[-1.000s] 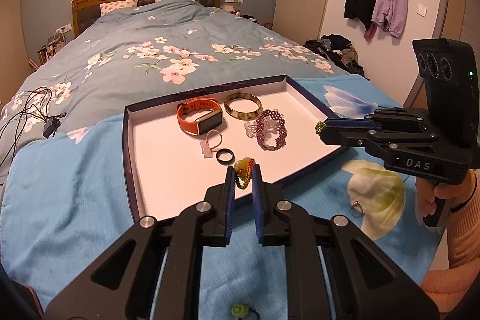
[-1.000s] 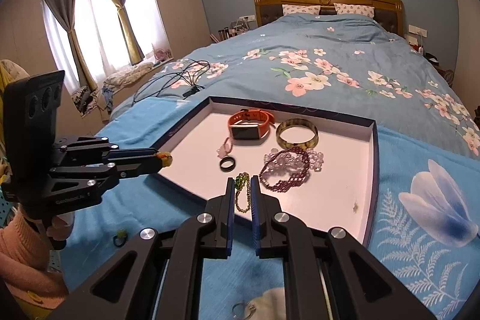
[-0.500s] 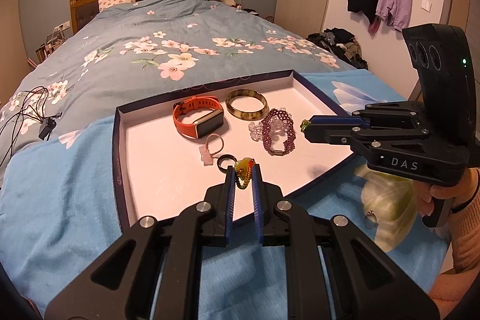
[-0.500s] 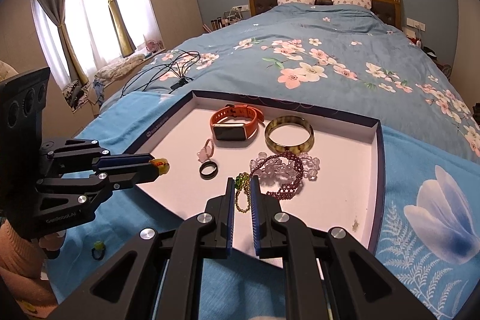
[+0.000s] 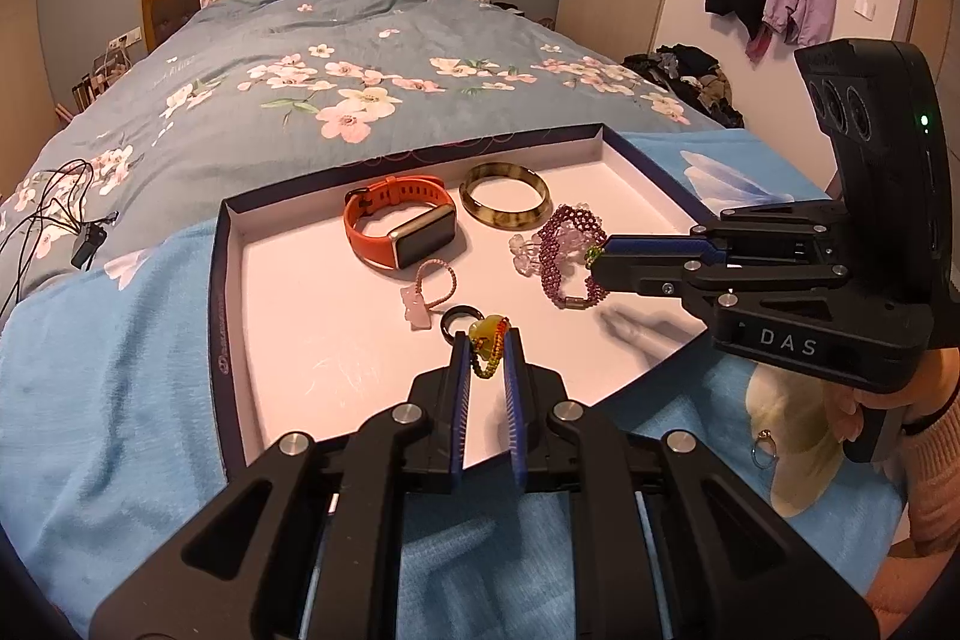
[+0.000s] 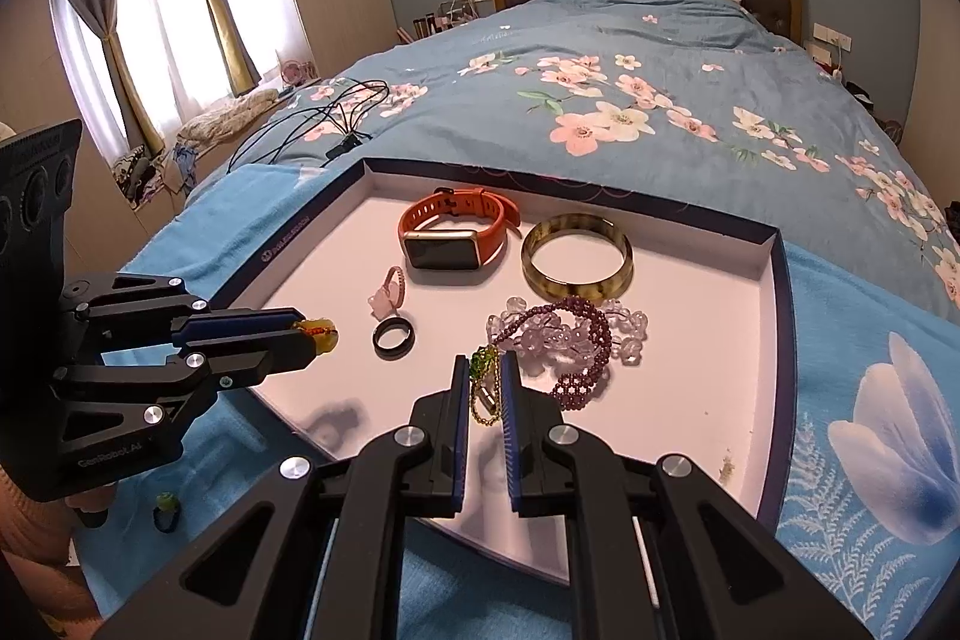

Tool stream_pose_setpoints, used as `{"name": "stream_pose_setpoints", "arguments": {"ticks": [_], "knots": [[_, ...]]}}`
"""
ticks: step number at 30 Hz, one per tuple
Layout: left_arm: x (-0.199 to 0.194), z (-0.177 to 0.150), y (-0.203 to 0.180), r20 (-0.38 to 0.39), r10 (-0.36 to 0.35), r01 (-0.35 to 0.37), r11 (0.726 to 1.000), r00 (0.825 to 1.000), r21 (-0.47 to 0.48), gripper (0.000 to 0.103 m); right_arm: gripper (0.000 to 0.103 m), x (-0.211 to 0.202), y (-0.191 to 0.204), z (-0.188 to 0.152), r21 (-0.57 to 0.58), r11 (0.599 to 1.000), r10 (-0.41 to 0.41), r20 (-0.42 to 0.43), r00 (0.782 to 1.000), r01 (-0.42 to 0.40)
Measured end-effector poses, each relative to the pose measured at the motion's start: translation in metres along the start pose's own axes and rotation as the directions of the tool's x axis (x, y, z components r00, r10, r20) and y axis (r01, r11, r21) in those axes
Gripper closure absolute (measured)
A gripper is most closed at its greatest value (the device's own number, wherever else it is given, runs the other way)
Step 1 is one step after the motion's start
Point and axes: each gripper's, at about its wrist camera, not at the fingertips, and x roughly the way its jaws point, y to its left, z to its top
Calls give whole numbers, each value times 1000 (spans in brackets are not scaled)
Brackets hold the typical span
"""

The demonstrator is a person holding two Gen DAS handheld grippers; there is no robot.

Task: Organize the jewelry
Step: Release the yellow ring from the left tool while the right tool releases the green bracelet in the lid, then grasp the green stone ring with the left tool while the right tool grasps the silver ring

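Both my jaws are clenched on small pieces over the near part of the tray: my left gripper pinches a beaded chain with a yellow-green charm, my right gripper a green-and-gold chain, neither set down yet. Beyond my jaws the tray already holds a black ring, a pink ring, purple and clear bead bracelets, a bangle and an orange watch. Off the tray on the blue blanket, one ring beside my right hand and another under my left seem left to collect.
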Motion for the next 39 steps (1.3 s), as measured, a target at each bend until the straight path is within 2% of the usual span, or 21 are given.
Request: {"name": "stream_pose_setpoints", "arguments": {"ticks": [16, 24, 29, 31, 39], "knots": [[23, -3, 3, -42, 19, -19, 1000, 999, -17, 91, 92, 18, -7, 1, 26, 1000, -12, -32, 999, 13], [29, -3, 8, -56, -8, 6, 999, 998, -44, 88, 89, 14, -10, 1, 40, 999, -19, -13, 1000, 20], [19, -2, 8, -21, -5, 4, 999, 1000, -47, 81, 87, 1, -13, 2, 58, 998, -9, 22, 1000, 8], [11, -1, 8, 0, 9, -9, 999, 1000, -47, 75, 86, -6, -13, 1, 63, 998, -6, 35, 999, 4], [-31, -7, 9, 83, -1, 5, 999, 997, -51, 71, 82, -34, -11, -11, 72, 997, 23, 72, 997, -28]]}}
